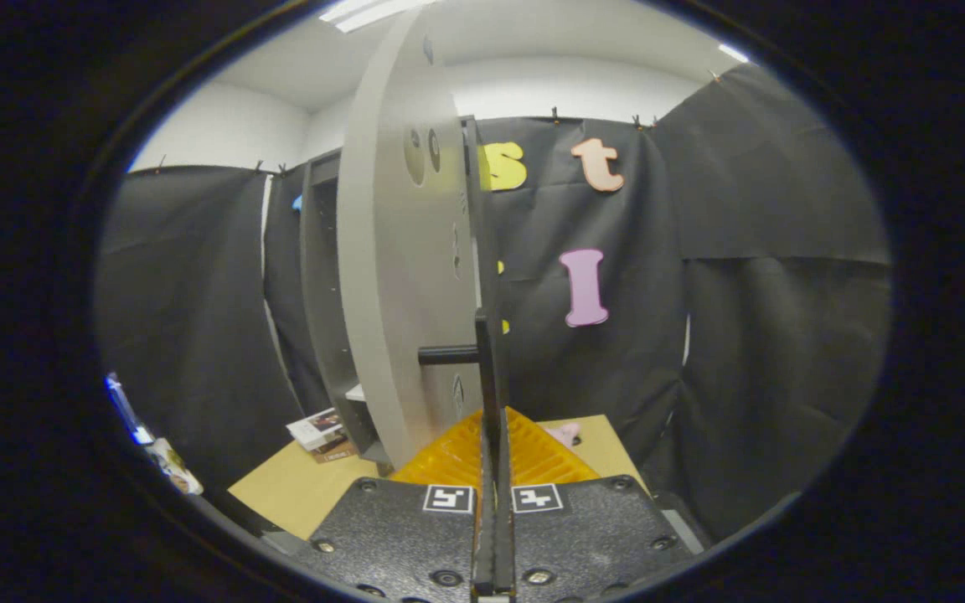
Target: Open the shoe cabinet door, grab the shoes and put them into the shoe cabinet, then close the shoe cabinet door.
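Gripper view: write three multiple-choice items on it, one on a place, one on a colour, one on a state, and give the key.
1. Where do the booklets lie?
A. on the table, by the cabinet's foot
B. on top of the cabinet
C. between the fingers

2. What colour is the cabinet door?
A. grey
B. red
C. green

3. How do the fingers stand?
A. wide open
B. shut on the door handle
C. shut on a shoe

Key: 1 A, they rest on the table beside the cabinet. 2 A, its broad face is grey. 3 B, they press together around the bar.
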`<state>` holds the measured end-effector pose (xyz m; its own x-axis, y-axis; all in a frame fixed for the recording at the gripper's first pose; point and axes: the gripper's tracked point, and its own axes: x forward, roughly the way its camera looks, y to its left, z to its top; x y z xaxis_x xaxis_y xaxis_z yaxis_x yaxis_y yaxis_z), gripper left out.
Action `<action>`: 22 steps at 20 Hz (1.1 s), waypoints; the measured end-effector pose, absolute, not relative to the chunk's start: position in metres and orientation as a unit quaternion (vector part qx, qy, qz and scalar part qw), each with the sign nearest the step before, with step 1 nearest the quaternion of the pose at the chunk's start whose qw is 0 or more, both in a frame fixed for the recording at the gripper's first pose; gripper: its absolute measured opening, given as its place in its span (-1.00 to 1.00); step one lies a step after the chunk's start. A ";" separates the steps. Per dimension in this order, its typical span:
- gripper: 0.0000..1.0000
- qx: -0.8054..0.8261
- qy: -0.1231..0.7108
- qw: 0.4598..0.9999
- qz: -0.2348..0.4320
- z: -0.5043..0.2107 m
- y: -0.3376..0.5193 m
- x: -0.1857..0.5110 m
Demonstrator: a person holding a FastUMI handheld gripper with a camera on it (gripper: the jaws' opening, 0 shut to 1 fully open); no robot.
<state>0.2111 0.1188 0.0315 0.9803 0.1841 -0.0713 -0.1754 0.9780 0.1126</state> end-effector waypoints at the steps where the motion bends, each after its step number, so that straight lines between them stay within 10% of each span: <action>1: -0.92 0.040 0.039 0.994 0.097 0.033 0.111 0.212; 18: -0.74 0.054 0.032 0.996 0.060 0.020 0.075 0.160; 22: -0.01 0.060 0.028 0.998 0.000 -0.002 0.089 0.122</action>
